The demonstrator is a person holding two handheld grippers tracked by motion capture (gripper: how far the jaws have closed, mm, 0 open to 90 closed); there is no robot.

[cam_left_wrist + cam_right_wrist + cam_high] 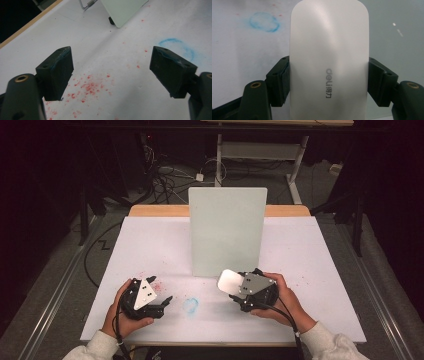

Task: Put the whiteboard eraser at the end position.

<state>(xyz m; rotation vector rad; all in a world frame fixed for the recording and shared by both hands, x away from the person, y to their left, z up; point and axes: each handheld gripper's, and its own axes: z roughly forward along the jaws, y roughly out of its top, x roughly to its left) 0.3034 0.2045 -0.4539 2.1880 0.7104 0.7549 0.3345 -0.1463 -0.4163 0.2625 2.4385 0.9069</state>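
Right gripper (235,287) is clamped on a white eraser (229,281), one jaw pressing each long side, held just in front of the upright board's (227,230) lower right corner. Left gripper (167,302) sits well left of the board's base, jaws spread wide with nothing between them, over red specks (87,86). Blue smudge (190,305) lies on the sheet (310,270) between the two grippers, in front of the board.

The left gripper (167,301) is resting low with jaws spread wide and nothing between them, left of the upright board (227,230); the right gripper (231,285) is clamping a white eraser (228,281) just before the board.
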